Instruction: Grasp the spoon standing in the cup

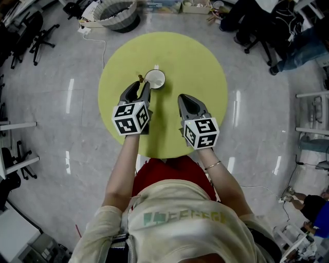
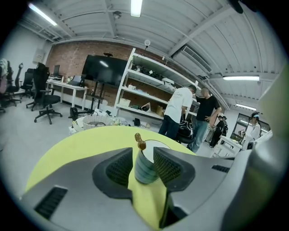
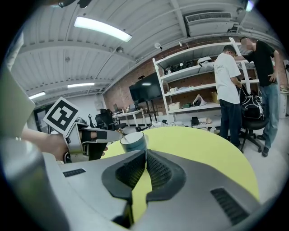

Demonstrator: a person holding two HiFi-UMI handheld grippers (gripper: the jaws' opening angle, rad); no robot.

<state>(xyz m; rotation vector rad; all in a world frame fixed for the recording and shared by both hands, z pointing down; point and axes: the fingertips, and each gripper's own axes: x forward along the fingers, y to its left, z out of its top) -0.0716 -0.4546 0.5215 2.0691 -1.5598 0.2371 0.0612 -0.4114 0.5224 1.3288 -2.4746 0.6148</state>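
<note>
A teal cup (image 1: 154,79) with a white inside stands on the round yellow-green table (image 1: 198,59), toward its far side. A spoon (image 1: 140,78) with a brown handle end leans out over the cup's left rim. My left gripper (image 1: 140,87) is open, its fingertips just short of the spoon and the cup's left side. In the left gripper view the cup (image 2: 145,169) and the spoon's tip (image 2: 140,142) show through the gap of the left gripper (image 2: 143,155), and neither pad touches them. My right gripper (image 1: 186,98) is shut on nothing, right of the cup.
A grey ribbed basket (image 1: 117,13) stands on the floor beyond the table, with a white cable beside it. Office chairs (image 1: 31,36) stand at the far left and far right. Two people (image 2: 178,113) stand at white shelves beyond the table.
</note>
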